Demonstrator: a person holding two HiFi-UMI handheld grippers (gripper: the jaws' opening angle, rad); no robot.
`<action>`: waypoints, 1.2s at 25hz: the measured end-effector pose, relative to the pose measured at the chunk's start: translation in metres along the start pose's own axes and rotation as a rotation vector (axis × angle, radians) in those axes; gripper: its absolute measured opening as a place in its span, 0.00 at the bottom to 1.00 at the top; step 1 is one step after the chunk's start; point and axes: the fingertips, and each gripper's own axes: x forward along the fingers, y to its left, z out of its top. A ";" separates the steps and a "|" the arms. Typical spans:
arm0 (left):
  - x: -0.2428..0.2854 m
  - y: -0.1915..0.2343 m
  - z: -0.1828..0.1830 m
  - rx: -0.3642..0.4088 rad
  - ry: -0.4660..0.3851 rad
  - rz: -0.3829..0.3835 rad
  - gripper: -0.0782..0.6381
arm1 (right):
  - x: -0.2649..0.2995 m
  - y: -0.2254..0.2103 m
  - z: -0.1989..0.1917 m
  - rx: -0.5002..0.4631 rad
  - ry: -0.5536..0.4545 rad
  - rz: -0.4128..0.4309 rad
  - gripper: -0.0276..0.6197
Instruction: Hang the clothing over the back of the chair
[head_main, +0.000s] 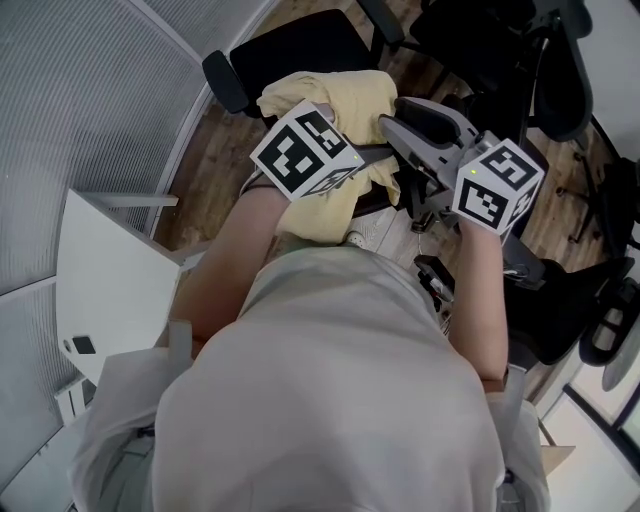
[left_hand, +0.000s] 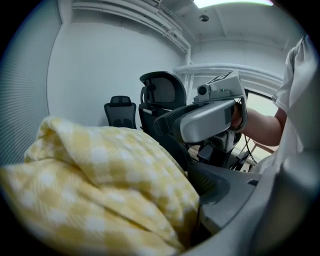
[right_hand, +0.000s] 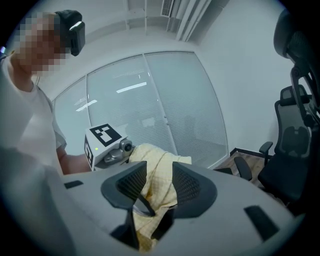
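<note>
Yellow checked clothing (head_main: 330, 95): draped over the back of the chair (head_main: 300, 45), seemingly hung; left gripper (head_main: 305, 152) wide, cloth bunched loosely between; right gripper (right_hand: 157, 185) released, a fold slack between its pads; left to do: probably only withdrawal.

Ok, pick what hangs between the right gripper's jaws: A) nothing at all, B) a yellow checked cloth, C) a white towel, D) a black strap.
B: the right gripper view shows the yellow checked cloth hanging in the gap of the right gripper, whose jaws stand apart.
</note>
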 end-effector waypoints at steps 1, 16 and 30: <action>0.001 0.000 -0.003 -0.004 0.024 -0.008 0.57 | 0.001 0.000 -0.003 -0.001 0.012 0.000 0.28; 0.009 -0.002 -0.007 0.015 0.086 0.003 0.61 | 0.017 -0.009 -0.020 -0.033 0.092 -0.015 0.31; 0.008 0.001 -0.006 0.017 0.078 0.014 0.61 | 0.005 -0.023 -0.022 -0.048 0.128 -0.089 0.09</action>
